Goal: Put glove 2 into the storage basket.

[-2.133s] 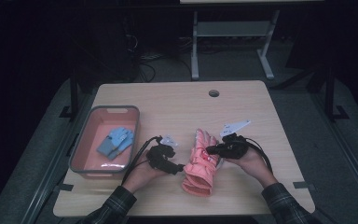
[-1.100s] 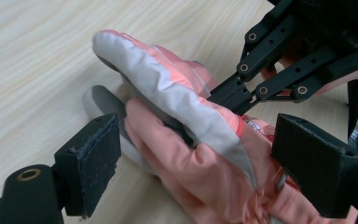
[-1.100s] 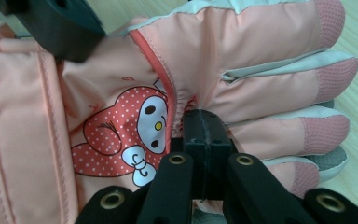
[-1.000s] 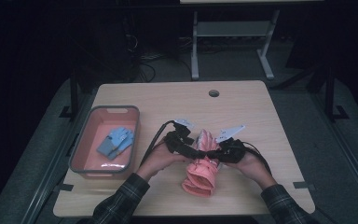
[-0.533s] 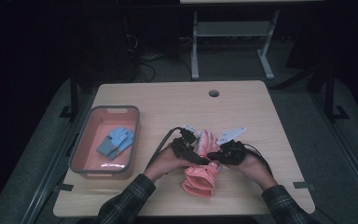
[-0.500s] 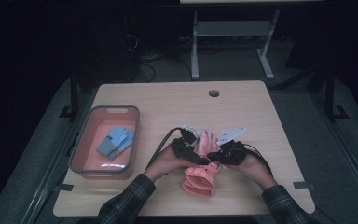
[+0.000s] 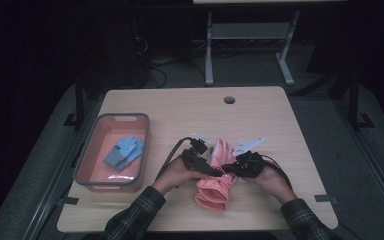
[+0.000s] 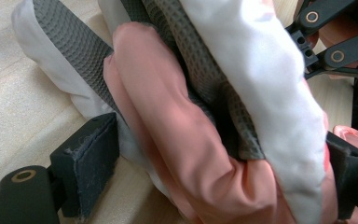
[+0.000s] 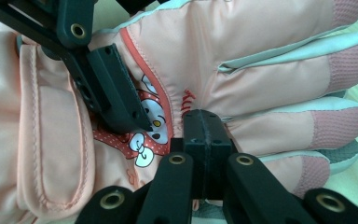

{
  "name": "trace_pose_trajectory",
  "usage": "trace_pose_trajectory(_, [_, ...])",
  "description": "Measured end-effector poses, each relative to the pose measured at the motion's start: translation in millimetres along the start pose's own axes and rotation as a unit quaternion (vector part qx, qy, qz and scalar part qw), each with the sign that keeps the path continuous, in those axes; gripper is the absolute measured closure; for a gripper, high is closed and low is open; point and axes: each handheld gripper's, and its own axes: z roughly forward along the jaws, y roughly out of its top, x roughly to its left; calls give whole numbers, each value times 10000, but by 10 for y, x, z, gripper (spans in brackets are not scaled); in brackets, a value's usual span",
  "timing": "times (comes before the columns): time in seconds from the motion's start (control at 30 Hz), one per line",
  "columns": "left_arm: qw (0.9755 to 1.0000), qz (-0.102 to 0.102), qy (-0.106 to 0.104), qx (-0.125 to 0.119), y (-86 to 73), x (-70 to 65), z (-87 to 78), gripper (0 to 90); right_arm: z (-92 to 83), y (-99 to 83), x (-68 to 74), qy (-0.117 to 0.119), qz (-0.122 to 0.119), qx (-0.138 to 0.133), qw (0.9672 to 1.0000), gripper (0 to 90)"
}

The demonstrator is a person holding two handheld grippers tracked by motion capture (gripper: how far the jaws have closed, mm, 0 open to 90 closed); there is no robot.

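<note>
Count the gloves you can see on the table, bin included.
2 sure: a pink glove between the grippers at the table's front, and a blue glove in the bin. More may be hidden beneath either.

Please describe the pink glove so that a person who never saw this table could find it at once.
On the wooden table, look at the near edge in the middle, between the person's two hands. There lies the pink glove, a padded winter glove with a cartoon patch and a grey grip palm. The blue gloves are smaller and lie inside the pink bin to the left.
</note>
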Motion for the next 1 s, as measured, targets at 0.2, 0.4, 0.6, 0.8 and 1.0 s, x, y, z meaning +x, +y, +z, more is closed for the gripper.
trace_pose_trajectory(0.2, [9999,137,-28,24,25,-47,53,119,16,1,9,16,3,21,10000,900])
trace_pose_trajectory(0.4, [9998,135,-142,-59,12,-40,59,143,27,2,4,49,3,8,10000,900])
trace_pose_trajectory(0.6, [9999,160,4,-13,1,-38,36,317,47,10,18,-9,-19,42,10000,900])
trace_pose_trajectory(0.8, [9999,158,-29,-7,2,-19,7,539,-1,33,21,64,30,-18,10000,796])
trace_pose_trajectory(1.0, [9996,284,-51,-43,21,-34,-33,614,-346,-54,-59,-82,301,-608,9977,565])
